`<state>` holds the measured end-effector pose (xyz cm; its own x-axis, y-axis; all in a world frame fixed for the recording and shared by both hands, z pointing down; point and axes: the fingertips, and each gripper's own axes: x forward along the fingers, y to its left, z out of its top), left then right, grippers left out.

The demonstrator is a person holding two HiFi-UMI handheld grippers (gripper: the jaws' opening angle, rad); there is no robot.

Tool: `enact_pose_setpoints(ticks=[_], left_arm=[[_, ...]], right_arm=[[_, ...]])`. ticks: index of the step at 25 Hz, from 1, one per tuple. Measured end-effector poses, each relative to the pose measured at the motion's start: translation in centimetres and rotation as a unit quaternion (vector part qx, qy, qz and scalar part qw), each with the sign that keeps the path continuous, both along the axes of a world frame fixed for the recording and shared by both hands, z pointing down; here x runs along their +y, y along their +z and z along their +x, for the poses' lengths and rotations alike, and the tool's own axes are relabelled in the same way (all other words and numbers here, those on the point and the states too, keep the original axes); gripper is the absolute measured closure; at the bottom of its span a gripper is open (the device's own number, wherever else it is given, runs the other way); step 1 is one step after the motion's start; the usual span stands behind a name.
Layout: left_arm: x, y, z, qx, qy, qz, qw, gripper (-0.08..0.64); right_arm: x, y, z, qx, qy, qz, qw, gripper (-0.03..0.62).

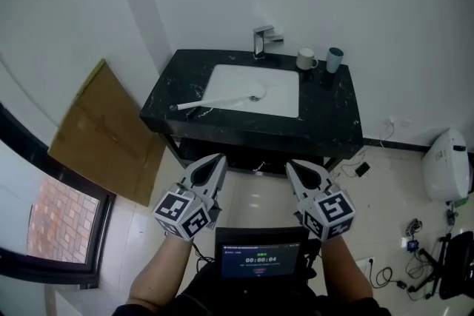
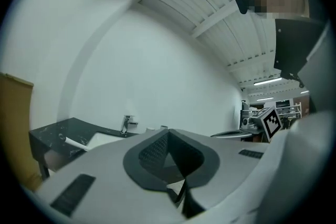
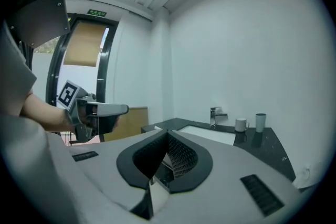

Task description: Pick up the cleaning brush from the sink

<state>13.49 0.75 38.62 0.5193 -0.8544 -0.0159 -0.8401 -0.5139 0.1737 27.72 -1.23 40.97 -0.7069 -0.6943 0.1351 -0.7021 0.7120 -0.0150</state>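
Approaching the desk is judged the step in hand.

Head view: the brush lies across the left rim of the sink, well apart from the left tongs and the right tongs.

Left gripper view: tongs pressed together, empty.

Right gripper view: tongs pressed together, empty; brush not discernible.

Next move: close in and spread one pair.

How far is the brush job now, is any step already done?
Done: nothing, the cleaning brush lies untouched across the left rim of the sink. In hand: nothing, the left gripper and the right gripper are shut, empty and short of the black counter. Left: reach in, open one gripper, grip the handle and lift.
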Motion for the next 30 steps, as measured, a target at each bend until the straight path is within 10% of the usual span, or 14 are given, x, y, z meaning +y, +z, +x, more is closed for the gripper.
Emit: enact_pose_setpoints(ticks=[8, 23, 30], left_arm=[[-1.8, 0.9, -6.2, -0.028, -0.091, 0.001, 0.9955, 0.546], [-11.3, -0.1, -37.4, -0.063, -0.033, 0.026, 0.9972, 0.546], [-23.1, 2.3, -44.8, -0.060, 0.004, -0.013, 0.9981, 0.546]], right_arm=[[-2.3, 1.5, -1.2, -0.014, 0.126, -0.017, 0.992, 0.588], [-10.3, 4.4, -23.9, -0.007, 0.314, -0.055, 0.948, 0.588], [-17.0, 5.6, -30.8, -0.015, 0.392, -0.056, 0.918, 0.588]])
